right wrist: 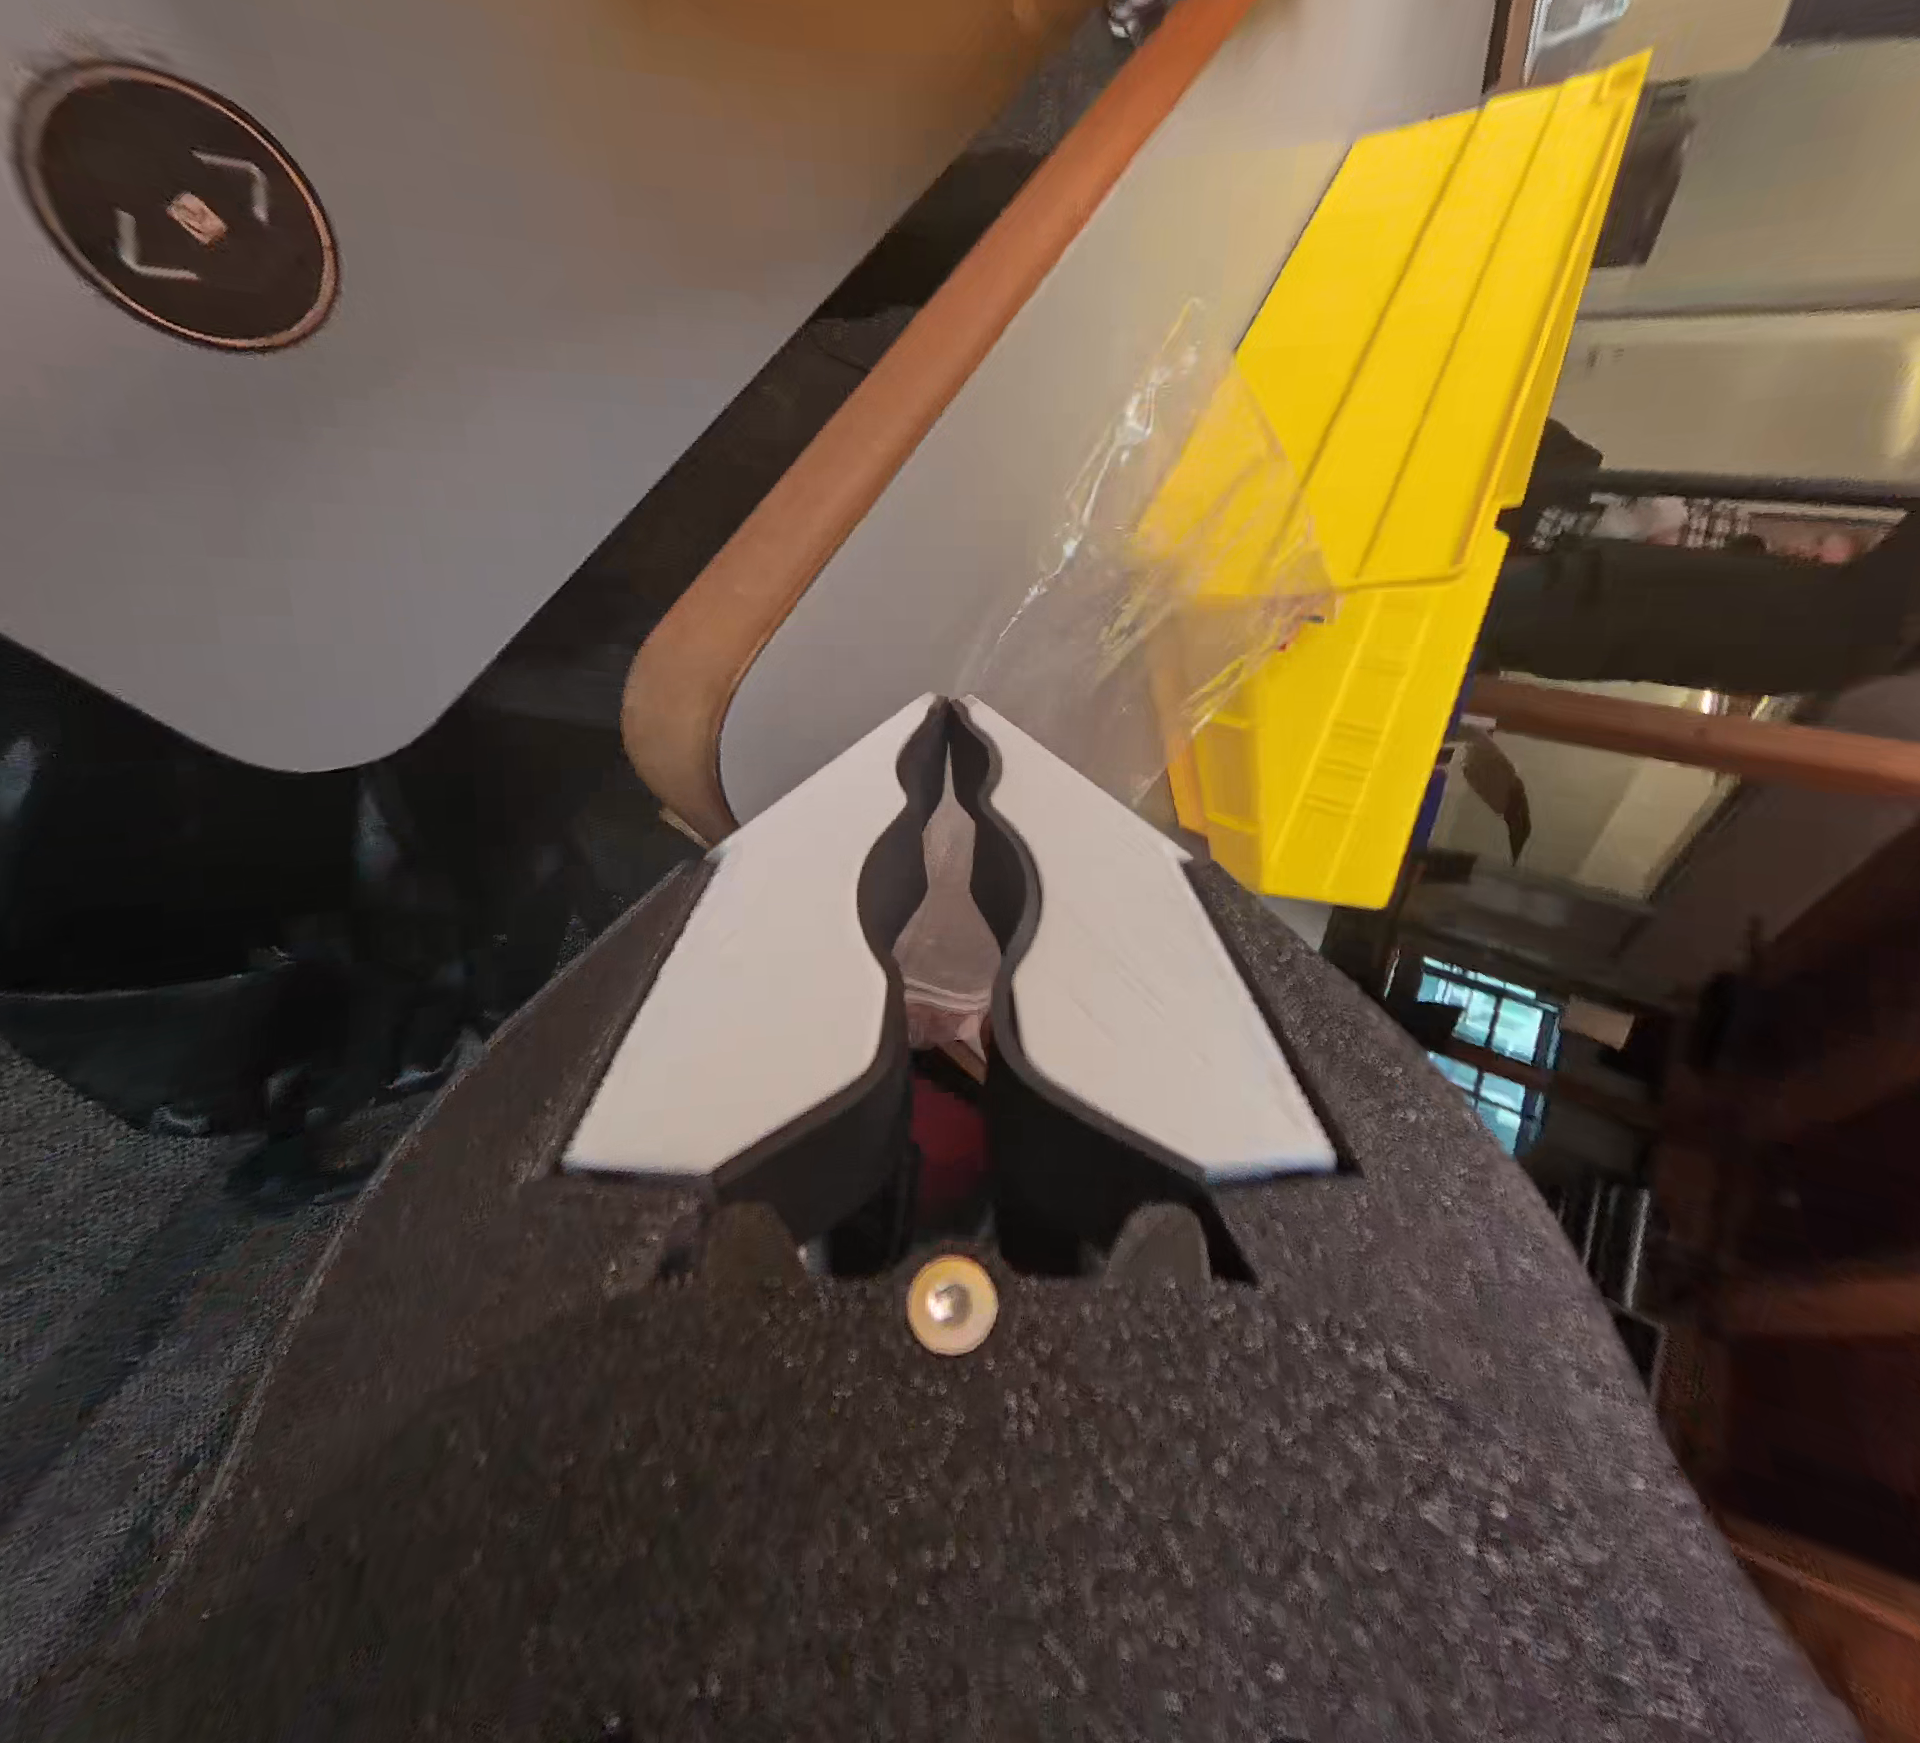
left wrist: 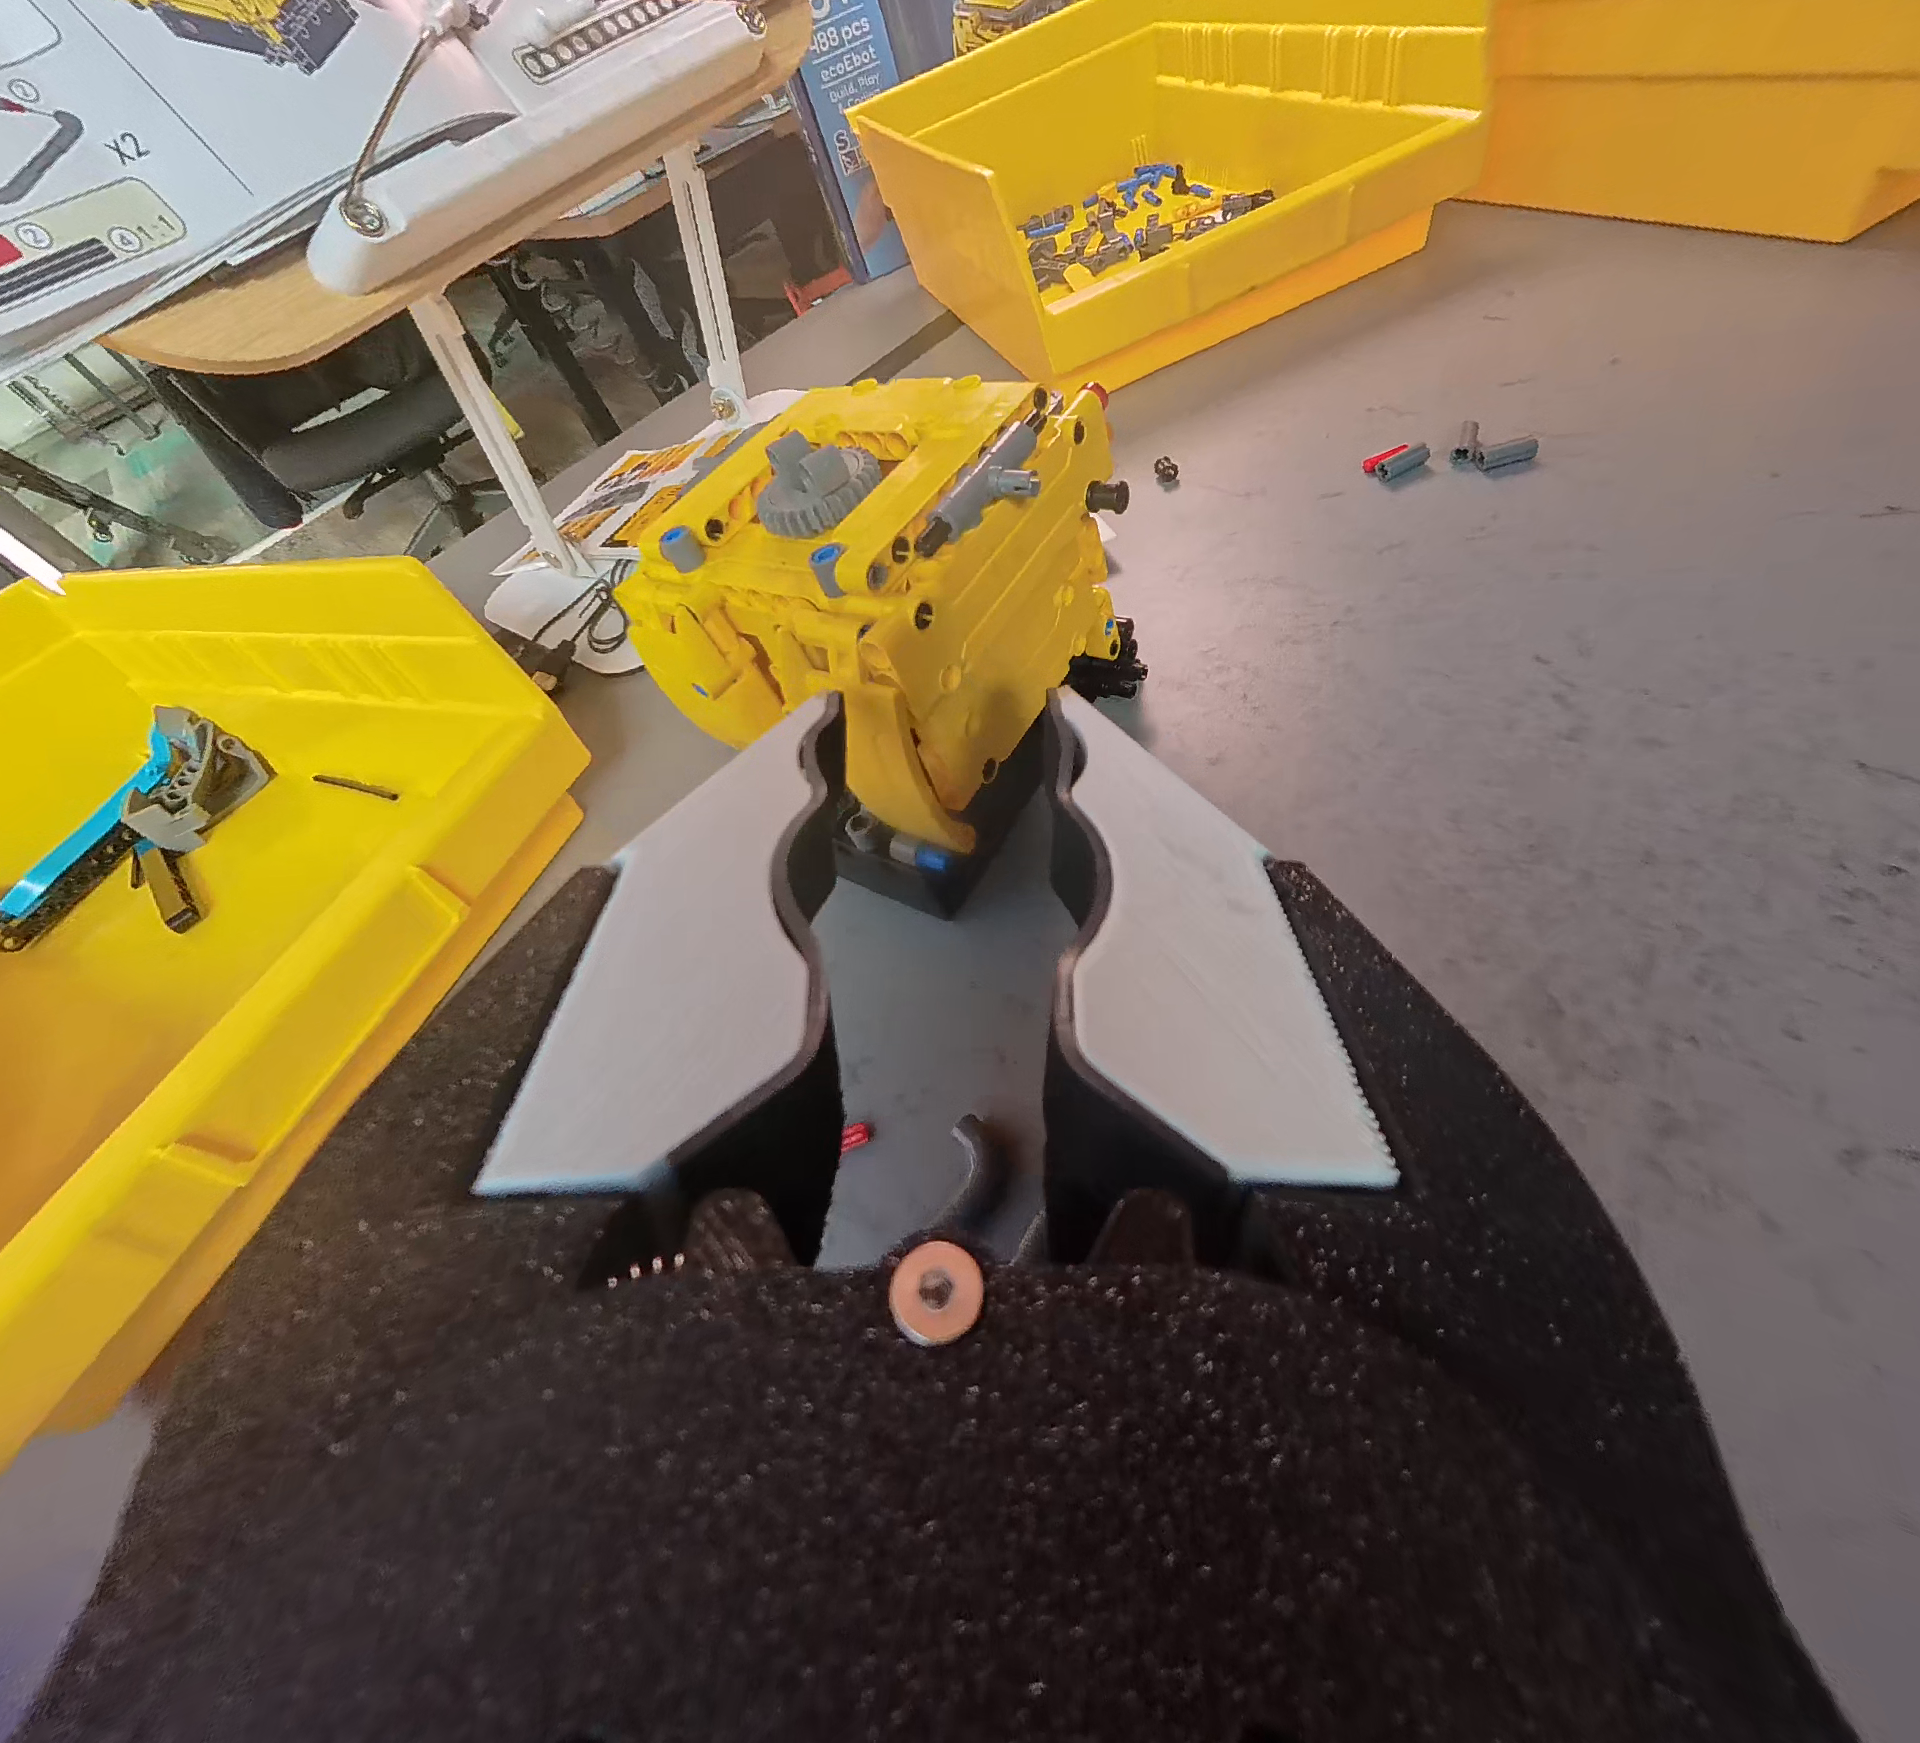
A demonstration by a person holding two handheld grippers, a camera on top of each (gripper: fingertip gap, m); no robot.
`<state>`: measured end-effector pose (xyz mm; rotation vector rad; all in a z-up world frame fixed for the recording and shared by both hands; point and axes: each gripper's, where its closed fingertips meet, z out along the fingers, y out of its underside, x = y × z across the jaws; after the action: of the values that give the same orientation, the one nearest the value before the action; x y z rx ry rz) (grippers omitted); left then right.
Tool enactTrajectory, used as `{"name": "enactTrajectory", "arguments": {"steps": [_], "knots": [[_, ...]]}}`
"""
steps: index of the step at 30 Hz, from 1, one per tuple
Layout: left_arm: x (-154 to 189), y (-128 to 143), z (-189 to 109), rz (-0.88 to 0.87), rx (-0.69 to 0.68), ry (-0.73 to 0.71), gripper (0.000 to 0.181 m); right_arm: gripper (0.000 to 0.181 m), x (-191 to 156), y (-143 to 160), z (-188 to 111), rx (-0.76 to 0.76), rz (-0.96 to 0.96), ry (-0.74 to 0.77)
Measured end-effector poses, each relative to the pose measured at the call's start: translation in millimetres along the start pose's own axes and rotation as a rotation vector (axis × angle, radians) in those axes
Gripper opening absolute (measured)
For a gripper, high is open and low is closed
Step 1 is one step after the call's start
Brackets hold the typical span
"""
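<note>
Left gripper (left wrist: 940,717) clamped on yellow brick model (left wrist: 883,571) above grey table (left wrist: 1455,758). Right gripper (right wrist: 948,704) closed, pinching clear plastic bag (right wrist: 1164,550) beside yellow bin (right wrist: 1455,446).

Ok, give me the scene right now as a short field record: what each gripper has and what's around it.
left gripper: closed on the yellow brick model, gripping its lower part
model: tilted, grey gear on top
left of model: yellow bin holding a blue and grey assembly
behind model: yellow bin with small parts, instruction booklet on a stand
on grey table: loose grey connectors
right gripper: fingertips together, clear plastic bag at its tip; grip on it unclear
</note>
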<state>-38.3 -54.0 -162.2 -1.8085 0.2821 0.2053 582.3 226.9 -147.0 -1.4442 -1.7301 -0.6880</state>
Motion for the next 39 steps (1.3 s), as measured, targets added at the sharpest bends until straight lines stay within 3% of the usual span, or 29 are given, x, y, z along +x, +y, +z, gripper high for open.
{"name": "enactTrajectory", "arguments": {"steps": [4,7,15,26,30,36,39], "knots": [[0.3,-1.1,0.2,0.011,0.002,-0.004,0.037,0.000,-12.2,-22.7,-9.5,0.033,-0.086,-0.091],[0.9,-1.5,0.2,0.005,0.004,0.001,0.036,0.000,-18.6,1.1,-0.7,-0.032,-0.108,-0.123],[6.0,-1.7,0.5,0.020,0.001,0.016,0.037,0.000,7.5,60.7,33.6,-0.136,0.012,-0.077],[5.1,-1.4,1.7,0.014,0.003,0.013,0.037,0.001,38.9,116.0,64.5,-0.286,0.219,0.092],[4.7,-0.9,1.8,0.014,0.000,0.012,0.037,0.013,47.4,143.4,75.6,-0.367,0.320,0.126],[2.7,-3.1,-0.3,0.014,0.007,0.004,0.037,0.039,46.8,172.3,60.3,-0.375,0.438,0.108],[1.4,-4.4,-1.3,0.010,0.014,0.000,0.037,0.043,64.9,155.9,34.0,-0.249,0.578,0.199]]}}
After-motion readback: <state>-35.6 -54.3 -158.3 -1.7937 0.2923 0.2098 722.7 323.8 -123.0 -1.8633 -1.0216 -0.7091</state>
